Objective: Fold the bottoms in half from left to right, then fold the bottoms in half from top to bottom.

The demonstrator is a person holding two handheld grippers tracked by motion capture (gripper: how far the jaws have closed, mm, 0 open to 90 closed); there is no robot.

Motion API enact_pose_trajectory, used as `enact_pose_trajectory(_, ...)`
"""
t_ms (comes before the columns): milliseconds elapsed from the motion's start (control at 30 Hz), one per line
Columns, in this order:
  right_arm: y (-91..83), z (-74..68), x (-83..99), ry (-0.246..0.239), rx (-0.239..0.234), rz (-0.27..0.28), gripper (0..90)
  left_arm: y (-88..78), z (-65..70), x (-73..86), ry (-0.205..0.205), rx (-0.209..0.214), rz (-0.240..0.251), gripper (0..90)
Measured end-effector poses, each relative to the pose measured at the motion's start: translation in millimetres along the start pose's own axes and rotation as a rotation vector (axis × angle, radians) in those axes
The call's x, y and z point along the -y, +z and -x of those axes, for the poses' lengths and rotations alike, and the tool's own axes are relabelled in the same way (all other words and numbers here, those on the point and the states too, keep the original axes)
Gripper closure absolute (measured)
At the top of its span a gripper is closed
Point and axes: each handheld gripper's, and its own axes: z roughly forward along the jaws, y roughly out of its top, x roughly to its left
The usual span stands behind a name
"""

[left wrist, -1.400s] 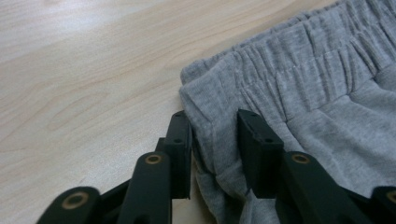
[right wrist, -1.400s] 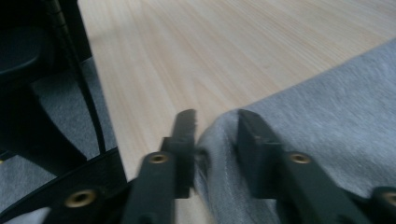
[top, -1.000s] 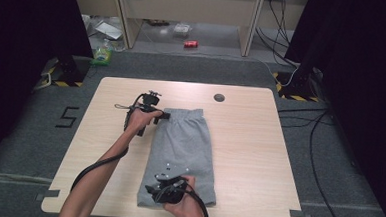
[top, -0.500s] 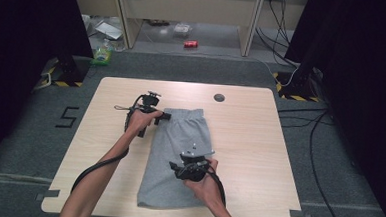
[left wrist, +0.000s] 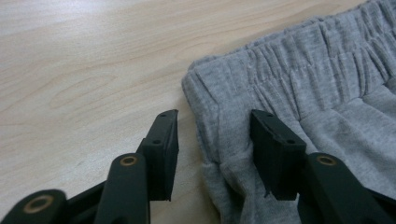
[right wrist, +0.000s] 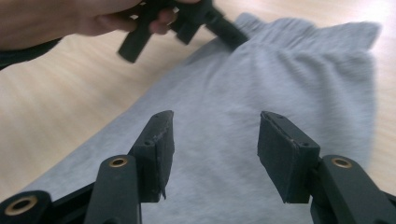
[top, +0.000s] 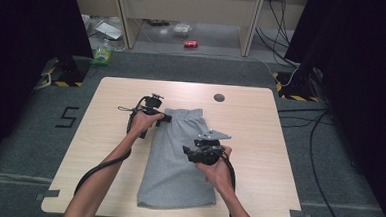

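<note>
Folding step on grey shorts [top: 178,158]: left claw [left wrist: 212,140] closing, straddling the waistband corner, not pinching; right claw [right wrist: 212,149] spread, opening, empty above mid-fabric. Next: pinch the corner.

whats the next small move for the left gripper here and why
Probably close the left gripper on the corner of the grey shorts: its jaws, which have just been closing, straddle the waistband edge without pinching it, while the right gripper hovers open above the fabric.

A red can [top: 191,44] and green bottle [top: 102,53] lie on the floor beyond the table [top: 260,122].
</note>
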Motion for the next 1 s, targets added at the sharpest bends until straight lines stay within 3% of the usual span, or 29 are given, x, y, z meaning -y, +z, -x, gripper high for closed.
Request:
enact_pose_trajectory(300,4.0,33.6,-12.4,0.010,0.083,0.007,45.3,-0.2,3.8,2.5,0.017,-0.003,0.004,60.5)
enact_pose_trajectory(500,8.8,57.3,-11.9,0.044,0.124,-0.002,44.5,-0.5,5.1,3.1,0.011,0.001,0.001,65.9)
enact_pose_trajectory(767,3.2,76.3,-15.0,0.079,0.150,0.018,44.4,-0.7,3.3,2.3,0.011,0.014,-0.006,67.1)
enact_pose_trajectory(1000,9.2,90.2,-20.8,0.096,0.161,0.022,44.2,-0.8,2.9,2.3,0.009,0.017,-0.006,67.1)
